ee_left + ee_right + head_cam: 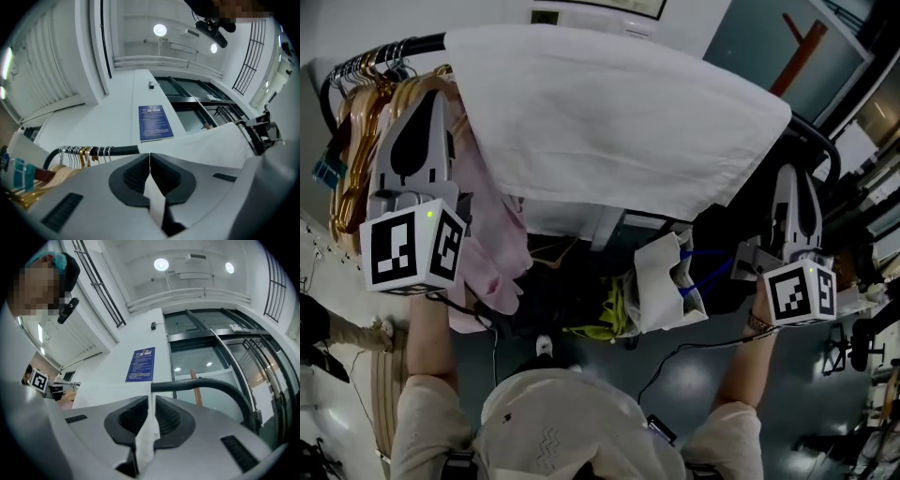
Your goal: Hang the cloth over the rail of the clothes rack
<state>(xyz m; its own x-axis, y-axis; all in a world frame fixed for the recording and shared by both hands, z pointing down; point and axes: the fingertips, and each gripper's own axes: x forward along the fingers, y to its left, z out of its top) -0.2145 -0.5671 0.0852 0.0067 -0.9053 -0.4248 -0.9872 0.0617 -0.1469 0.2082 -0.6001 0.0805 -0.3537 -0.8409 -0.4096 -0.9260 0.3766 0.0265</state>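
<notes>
Far left: wooden and gold-wire clothes hangers [356, 122] bunched on the black tubular rail of the clothes rack [412, 44], with a pale pink garment [492, 234] hanging below them.

Left gripper [436, 98] is up at the left edge of the white rectangular cloth [619, 122]. In its own view the jaws are pinched together on a strip of that cloth, so the grip is on.

Cloth is draped over the rail, spread flat between the two grippers, near edge hanging down toward the person.

Right gripper [792, 173] is at the cloth's right edge, where the rail bends. Its view shows the jaws a narrow gap apart. A fold of cloth [145, 441] sits in the gap and the pads don't look to be clamping it.
</notes>
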